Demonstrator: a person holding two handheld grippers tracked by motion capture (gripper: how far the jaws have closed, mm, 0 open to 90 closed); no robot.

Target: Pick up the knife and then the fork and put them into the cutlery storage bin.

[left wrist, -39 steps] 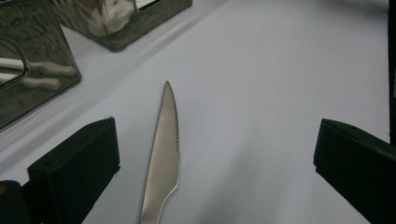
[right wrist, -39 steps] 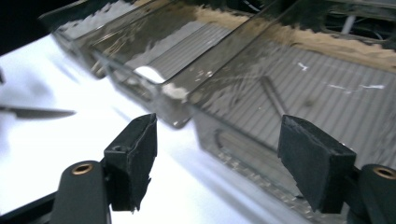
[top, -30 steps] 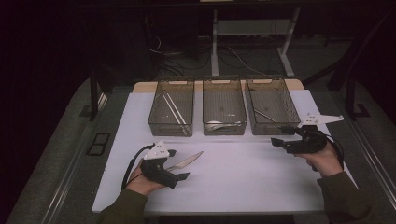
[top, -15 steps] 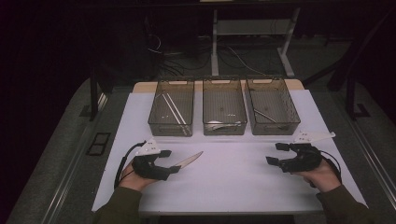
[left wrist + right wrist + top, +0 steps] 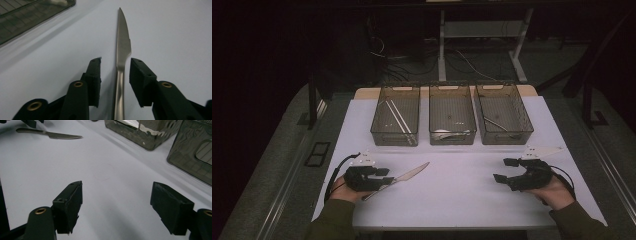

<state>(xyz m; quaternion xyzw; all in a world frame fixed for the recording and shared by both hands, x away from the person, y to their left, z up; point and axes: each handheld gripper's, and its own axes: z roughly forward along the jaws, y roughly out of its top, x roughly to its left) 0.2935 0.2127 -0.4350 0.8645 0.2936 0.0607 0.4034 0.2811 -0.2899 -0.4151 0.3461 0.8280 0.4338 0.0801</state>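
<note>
Presently the knife [image 5: 398, 177] lies flat on the white desk [image 5: 462, 200], near its front left part, blade tip pointing toward the middle bin [image 5: 451, 120]. In the left gripper view the knife [image 5: 121, 65] runs straight up between the two jaws, its handle passing between the pads; a gap shows on each side of the handle, so the pads do not press on it. The left tongs [image 5: 384, 177] have just been closing around the handle, with the knife between the jaws but not gripped. The left tongs [image 5: 115, 75] sit low over the desk, level with the knife. The right tongs [image 5: 506, 170] hover over the front right part of the desk, well apart from the knife, jaws wide open with nothing between them. In the right gripper view the right tongs [image 5: 116, 202] look across bare desk surface, with the knife [image 5: 47, 133] far off at the upper left and two bins at the upper right. Three dark bins stand in a row at the back of the desk: the left bin [image 5: 396, 117] holds long thin pieces, the middle bin holds cutlery at its near end, and the right bin [image 5: 504, 117] holds a slim utensil.
</note>
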